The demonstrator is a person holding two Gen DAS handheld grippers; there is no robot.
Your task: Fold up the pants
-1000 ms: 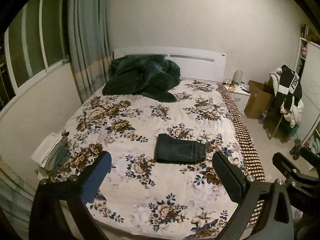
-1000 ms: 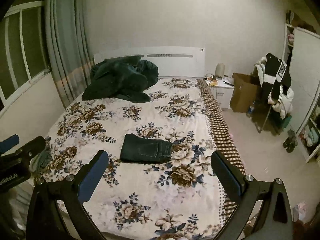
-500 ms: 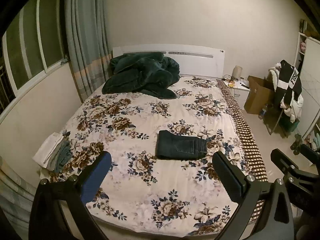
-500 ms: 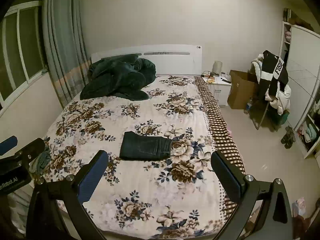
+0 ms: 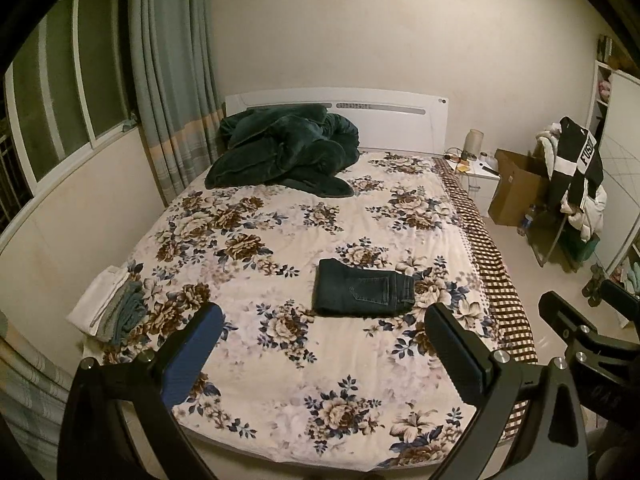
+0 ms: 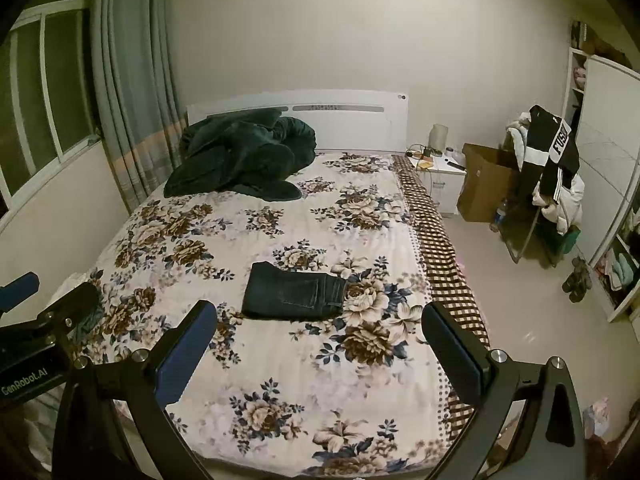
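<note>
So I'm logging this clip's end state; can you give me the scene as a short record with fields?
pants: dark jeans, folded into a compact rectangle, lying flat
surface: floral bedspread, mid-bed toward the foot
left tool: open, empty, held back above the foot of the bed
right tool: open, empty, likewise clear of the jeans
other items: dark green blanket heaped at the headboard; small stack of folded clothes at the bed's left edge
</note>
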